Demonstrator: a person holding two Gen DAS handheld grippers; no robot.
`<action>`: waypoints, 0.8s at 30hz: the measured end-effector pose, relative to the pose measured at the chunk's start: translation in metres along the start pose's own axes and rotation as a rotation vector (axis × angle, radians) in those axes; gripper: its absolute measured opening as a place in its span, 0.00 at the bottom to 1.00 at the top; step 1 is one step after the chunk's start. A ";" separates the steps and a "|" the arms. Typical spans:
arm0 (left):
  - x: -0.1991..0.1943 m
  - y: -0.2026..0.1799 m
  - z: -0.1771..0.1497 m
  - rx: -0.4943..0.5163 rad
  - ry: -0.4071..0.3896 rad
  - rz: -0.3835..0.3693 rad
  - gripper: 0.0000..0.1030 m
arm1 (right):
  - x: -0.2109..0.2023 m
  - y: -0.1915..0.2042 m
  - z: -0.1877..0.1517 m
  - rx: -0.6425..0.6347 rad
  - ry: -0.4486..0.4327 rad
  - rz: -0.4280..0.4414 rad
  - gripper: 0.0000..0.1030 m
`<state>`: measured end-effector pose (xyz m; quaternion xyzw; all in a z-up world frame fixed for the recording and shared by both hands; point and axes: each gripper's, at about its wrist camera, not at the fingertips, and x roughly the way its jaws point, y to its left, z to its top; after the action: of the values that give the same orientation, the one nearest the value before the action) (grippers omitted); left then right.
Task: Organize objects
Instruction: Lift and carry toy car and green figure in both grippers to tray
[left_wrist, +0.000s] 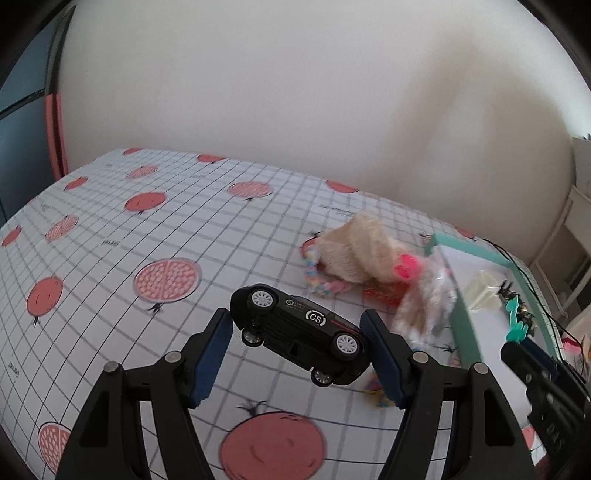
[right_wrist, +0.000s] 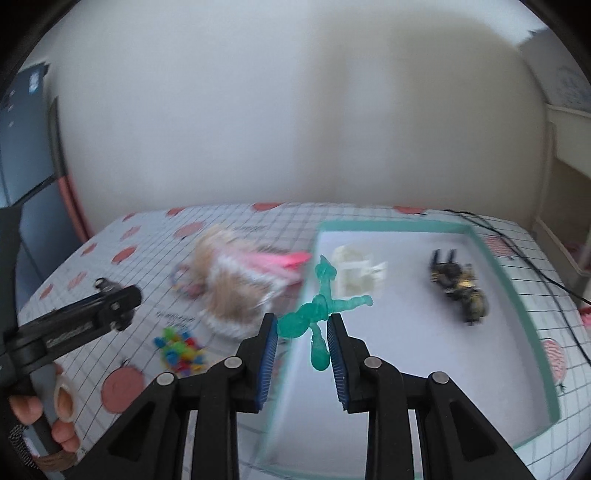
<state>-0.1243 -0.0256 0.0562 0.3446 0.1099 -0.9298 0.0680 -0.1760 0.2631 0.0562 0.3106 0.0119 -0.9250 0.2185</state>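
A black toy car (left_wrist: 299, 328) hangs tilted above the tablecloth, and my left gripper (left_wrist: 295, 326) is shut on it, one pad at each end. In the right wrist view my right gripper (right_wrist: 303, 325) is shut on a translucent green figure (right_wrist: 314, 314). It holds the figure over the near left rim of a teal tray (right_wrist: 480, 236) with a white floor. In the tray lie a cream-white toy (right_wrist: 354, 275) and a black-and-gold figure (right_wrist: 458, 288). The left wrist view shows the same tray (left_wrist: 469, 251) at the right, with the green figure (left_wrist: 517, 323) above it.
A blurred plush doll (right_wrist: 232, 288) and a heap of small coloured pieces (right_wrist: 181, 349) lie left of the tray. In the left wrist view a pastel rope (left_wrist: 321, 284) and a clear bag (left_wrist: 424, 302) lie there too. A black cable (right_wrist: 535, 258) runs behind the tray. The wall stands behind.
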 end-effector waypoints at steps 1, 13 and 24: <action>-0.002 -0.006 0.002 0.013 -0.002 -0.009 0.70 | -0.001 -0.006 0.002 0.015 -0.007 -0.011 0.29; -0.013 -0.105 0.016 0.185 0.007 -0.174 0.70 | -0.011 -0.073 0.012 0.133 -0.061 -0.153 0.29; 0.007 -0.190 0.004 0.318 0.058 -0.220 0.71 | -0.011 -0.101 0.007 0.184 -0.040 -0.201 0.29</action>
<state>-0.1709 0.1566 0.0843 0.3634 0.0005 -0.9270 -0.0927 -0.2143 0.3579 0.0567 0.3080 -0.0465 -0.9454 0.0955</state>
